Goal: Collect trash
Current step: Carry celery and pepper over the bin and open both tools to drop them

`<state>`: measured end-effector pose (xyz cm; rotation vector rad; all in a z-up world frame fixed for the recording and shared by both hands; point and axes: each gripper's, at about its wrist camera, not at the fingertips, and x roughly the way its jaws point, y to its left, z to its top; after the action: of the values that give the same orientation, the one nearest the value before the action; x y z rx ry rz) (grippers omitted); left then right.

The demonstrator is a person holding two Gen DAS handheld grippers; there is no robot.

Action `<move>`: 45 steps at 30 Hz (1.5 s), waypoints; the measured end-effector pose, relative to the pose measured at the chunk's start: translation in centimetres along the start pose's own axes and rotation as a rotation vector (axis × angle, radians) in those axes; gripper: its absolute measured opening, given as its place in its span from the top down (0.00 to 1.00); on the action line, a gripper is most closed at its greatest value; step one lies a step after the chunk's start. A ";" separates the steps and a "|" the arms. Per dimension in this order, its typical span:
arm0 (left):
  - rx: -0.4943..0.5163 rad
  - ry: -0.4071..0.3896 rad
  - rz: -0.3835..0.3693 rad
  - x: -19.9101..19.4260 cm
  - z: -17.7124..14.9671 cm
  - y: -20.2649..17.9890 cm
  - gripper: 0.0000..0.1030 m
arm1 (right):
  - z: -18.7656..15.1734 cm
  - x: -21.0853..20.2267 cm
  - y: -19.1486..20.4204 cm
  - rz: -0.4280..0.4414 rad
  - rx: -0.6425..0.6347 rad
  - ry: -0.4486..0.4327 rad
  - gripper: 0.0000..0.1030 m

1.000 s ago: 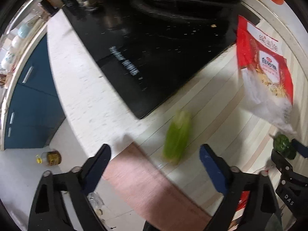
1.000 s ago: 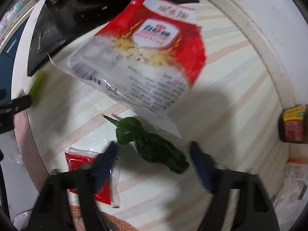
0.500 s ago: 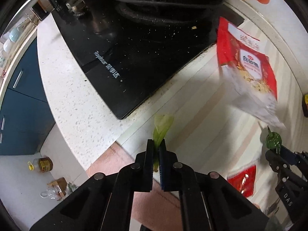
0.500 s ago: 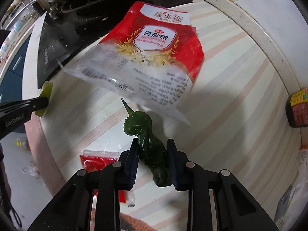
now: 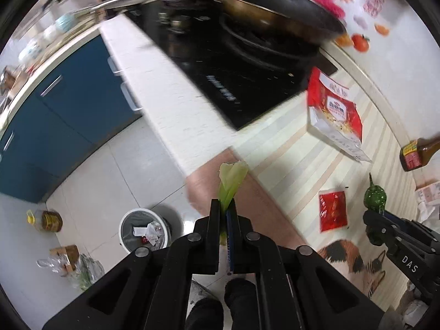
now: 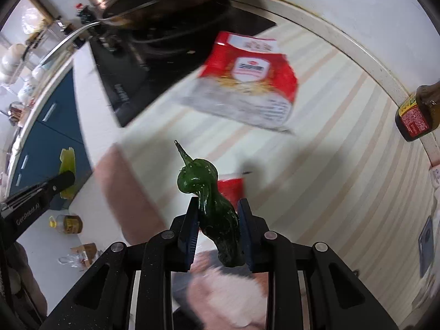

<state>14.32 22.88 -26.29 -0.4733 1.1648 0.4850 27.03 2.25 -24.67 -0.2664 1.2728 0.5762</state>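
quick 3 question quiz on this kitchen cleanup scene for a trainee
1. True or false: the left hand-held gripper is shut on the green leaf.
2. What does the right hand-held gripper hold? A) green pepper B) sauce bottle C) red packet
3. Fill in: the white bin stands on the ____.

Key: 1 true; 2 A; 3 floor

You can read "DAS" on the right gripper [image 5: 383, 216] body in the left wrist view, and "GenRobot.AI" on the left gripper [image 6: 67, 178] arm in the right wrist view. Sugar bag [image 6: 247, 82], sauce bottle [image 6: 415, 115] label and cooktop [image 5: 220, 93] print are too blurred to read.
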 end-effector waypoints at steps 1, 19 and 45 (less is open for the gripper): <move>-0.016 -0.007 -0.001 -0.5 -0.6 1.3 0.98 | -0.3 -0.3 1.3 0.010 -0.009 -0.001 0.72; -0.475 0.189 0.062 9.7 -15.4 26.6 0.99 | -12.8 14.1 27.4 0.175 -0.322 0.224 0.73; -0.738 0.379 0.015 35.4 -25.6 38.9 0.93 | -20.8 50.4 34.5 0.151 -0.368 0.461 0.71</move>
<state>-16.40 43.21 -71.75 -1.2338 1.3304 0.8675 0.17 33.62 -74.26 -0.6405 1.6352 0.9152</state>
